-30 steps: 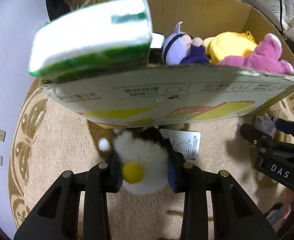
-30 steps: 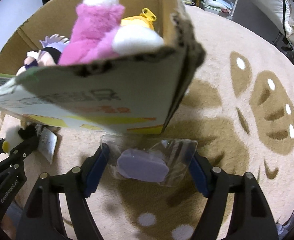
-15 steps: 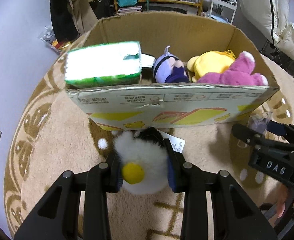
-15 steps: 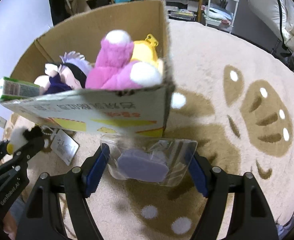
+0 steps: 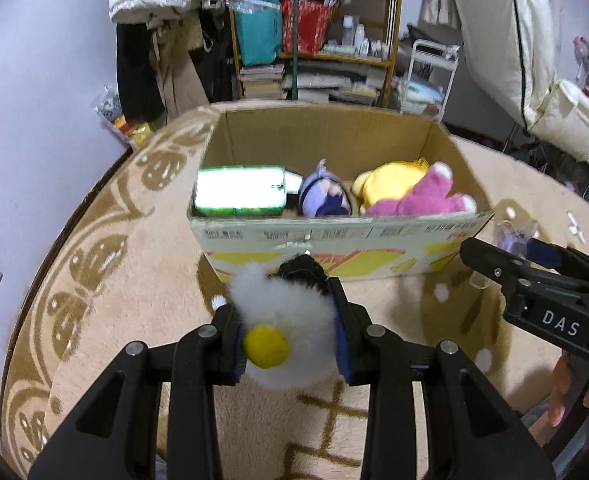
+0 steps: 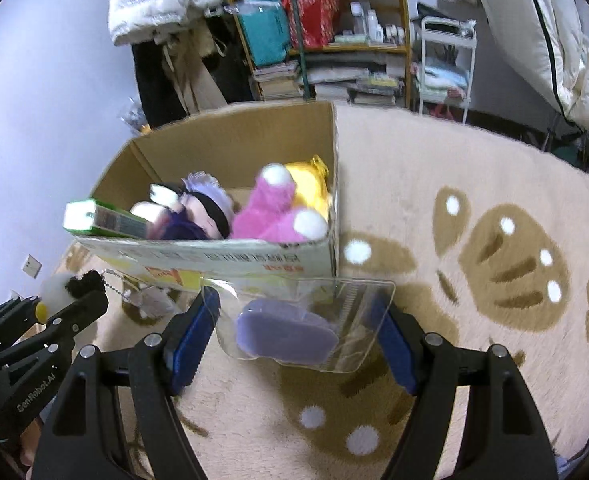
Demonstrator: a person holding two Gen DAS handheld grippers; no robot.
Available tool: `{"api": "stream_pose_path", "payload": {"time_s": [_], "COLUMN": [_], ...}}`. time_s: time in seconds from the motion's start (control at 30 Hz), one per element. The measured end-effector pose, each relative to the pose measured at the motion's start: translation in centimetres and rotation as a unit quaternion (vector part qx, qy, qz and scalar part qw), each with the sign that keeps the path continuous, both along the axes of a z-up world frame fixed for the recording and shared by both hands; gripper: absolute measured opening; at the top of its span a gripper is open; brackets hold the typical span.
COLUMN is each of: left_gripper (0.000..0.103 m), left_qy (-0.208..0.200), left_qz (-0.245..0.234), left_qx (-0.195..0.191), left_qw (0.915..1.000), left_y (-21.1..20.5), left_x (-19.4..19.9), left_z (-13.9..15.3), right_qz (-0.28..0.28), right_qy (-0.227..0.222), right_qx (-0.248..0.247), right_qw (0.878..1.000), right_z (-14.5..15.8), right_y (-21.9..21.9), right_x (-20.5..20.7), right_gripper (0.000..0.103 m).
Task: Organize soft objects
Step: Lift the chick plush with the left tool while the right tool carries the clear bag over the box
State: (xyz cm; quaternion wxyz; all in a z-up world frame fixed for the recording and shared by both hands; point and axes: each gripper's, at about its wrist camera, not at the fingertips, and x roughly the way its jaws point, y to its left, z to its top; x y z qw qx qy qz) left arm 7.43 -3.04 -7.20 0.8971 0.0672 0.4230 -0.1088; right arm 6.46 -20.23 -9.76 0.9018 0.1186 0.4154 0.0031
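My left gripper is shut on a white fluffy penguin plush with a yellow beak and black head, held above the rug in front of the cardboard box. My right gripper is shut on a clear plastic packet holding a purple soft item, also in front of the box. The box holds a pink plush, a yellow plush, a purple-haired doll and a green-and-white pack.
A beige rug with brown patterns covers the floor. A bookshelf, hanging coats and a white cart stand behind the box. A lilac wall runs along the left.
Both grippers have risen and pulled back from the box with their loads still held; the box now shows from above, with its open top and contents in view.
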Motion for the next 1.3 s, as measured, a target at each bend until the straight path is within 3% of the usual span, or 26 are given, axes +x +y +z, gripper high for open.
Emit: {"api": "stream_pose_path", "payload": {"time_s": [0.37,0.7,0.93,1.1,1.3], "left_gripper": [0.033,0.033,0.033,0.033,0.033], "left_qy": [-0.119,-0.189,-0.222,-0.247,-0.232], "left_qz": [-0.007,-0.001,0.002,0.001,0.003], "left_qx": [-0.024,-0.020,-0.014,0.011,0.010], "left_qw": [0.9926,0.9818,0.9750,0.9689,0.9727], "left_y": [0.3,0.4,0.5,0.3,-0.1], "left_x": [-2.7,-2.6,-0.7,0.8,3.0], "left_z": [4.9,7.4,8.6,8.6,7.5], "right_qz": [0.003,0.009,0.031,0.038,0.032], "right_qy": [-0.093,-0.147,-0.175,-0.200,-0.220], "right_qx": [0.003,-0.014,-0.026,-0.035,-0.035], "right_qw": [0.996,0.989,0.984,0.978,0.974], "right_z": [2.8,5.2,6.5,6.9,5.9], "right_y": [-0.7,-0.9,-1.1,-1.2,-0.8], "right_x": [-0.2,0.3,1.3,2.4,3.8], "right_gripper": [0.080,0.080,0.080,0.080,0.080]}}
